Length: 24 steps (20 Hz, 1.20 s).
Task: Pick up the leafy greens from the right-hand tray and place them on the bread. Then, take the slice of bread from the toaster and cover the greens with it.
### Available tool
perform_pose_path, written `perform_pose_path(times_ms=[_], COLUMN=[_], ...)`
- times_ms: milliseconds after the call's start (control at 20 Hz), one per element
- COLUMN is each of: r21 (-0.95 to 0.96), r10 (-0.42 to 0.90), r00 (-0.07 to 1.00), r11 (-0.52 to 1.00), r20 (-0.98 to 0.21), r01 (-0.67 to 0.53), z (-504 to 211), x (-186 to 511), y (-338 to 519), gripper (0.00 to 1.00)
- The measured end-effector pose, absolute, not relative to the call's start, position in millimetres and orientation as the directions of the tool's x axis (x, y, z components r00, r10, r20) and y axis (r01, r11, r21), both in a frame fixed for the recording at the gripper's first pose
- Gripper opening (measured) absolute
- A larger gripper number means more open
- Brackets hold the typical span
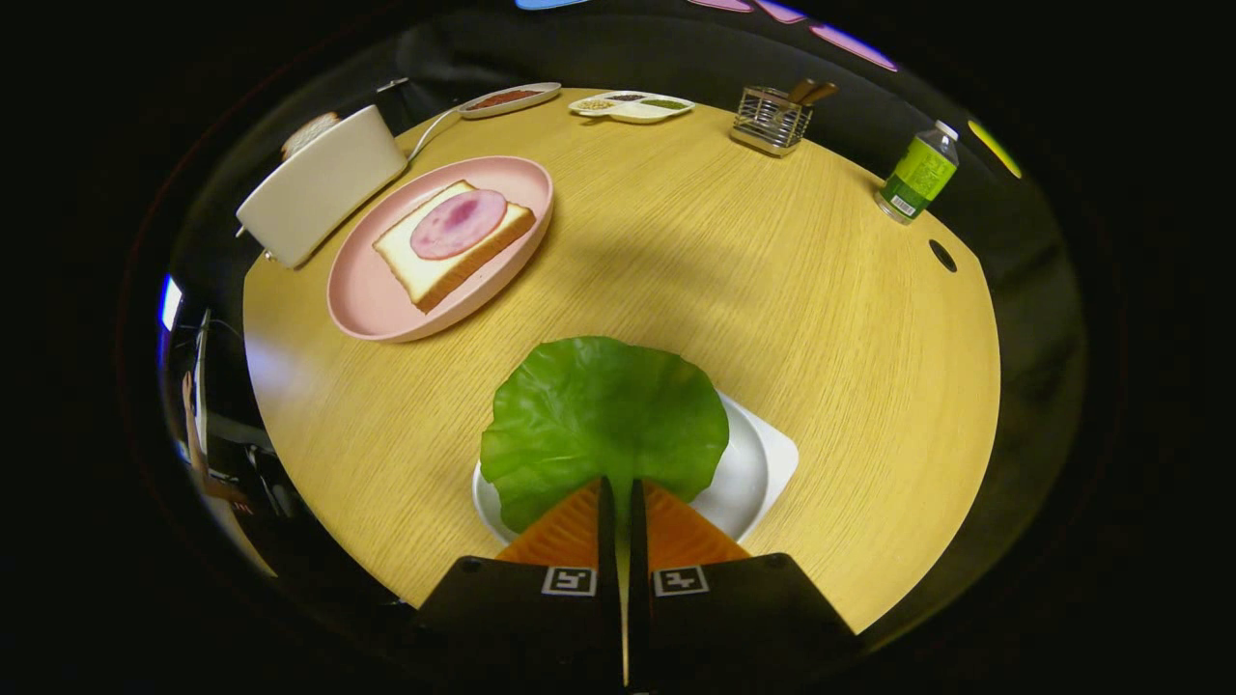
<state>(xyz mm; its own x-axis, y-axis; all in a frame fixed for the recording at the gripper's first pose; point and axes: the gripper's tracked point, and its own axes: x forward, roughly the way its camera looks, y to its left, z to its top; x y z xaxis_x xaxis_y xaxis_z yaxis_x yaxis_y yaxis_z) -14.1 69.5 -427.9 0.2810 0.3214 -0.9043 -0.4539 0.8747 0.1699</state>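
Tongs [621, 487] pinched on leafy greens [603, 415] edge, leaf spreading ahead over white tray [763, 463]

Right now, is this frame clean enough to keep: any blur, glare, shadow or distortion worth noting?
Gripper view: sharp, no motion blur. Fisheye bends the table edge into a curve. A soft shadow crosses the wood between the pink plate and the green leaf. Mild glare on the white tray. The gripper fingers are closed on the leaf's near edge.
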Motion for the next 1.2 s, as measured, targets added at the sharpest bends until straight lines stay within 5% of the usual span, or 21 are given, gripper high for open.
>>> perform_pose_path(times_ms=[650, 1200], r21=[0.298, 0.360], r10=[0.460, 0.500], r00=[0.430, 0.393], r11=[0.870, 0.853], r20=[-0.777, -0.771], r01=[-0.393, -0.379], z=[-290.0, -286.6], x=[15.0, 53.8], y=[142.2, 261.9], gripper=[0.07, 0.08])
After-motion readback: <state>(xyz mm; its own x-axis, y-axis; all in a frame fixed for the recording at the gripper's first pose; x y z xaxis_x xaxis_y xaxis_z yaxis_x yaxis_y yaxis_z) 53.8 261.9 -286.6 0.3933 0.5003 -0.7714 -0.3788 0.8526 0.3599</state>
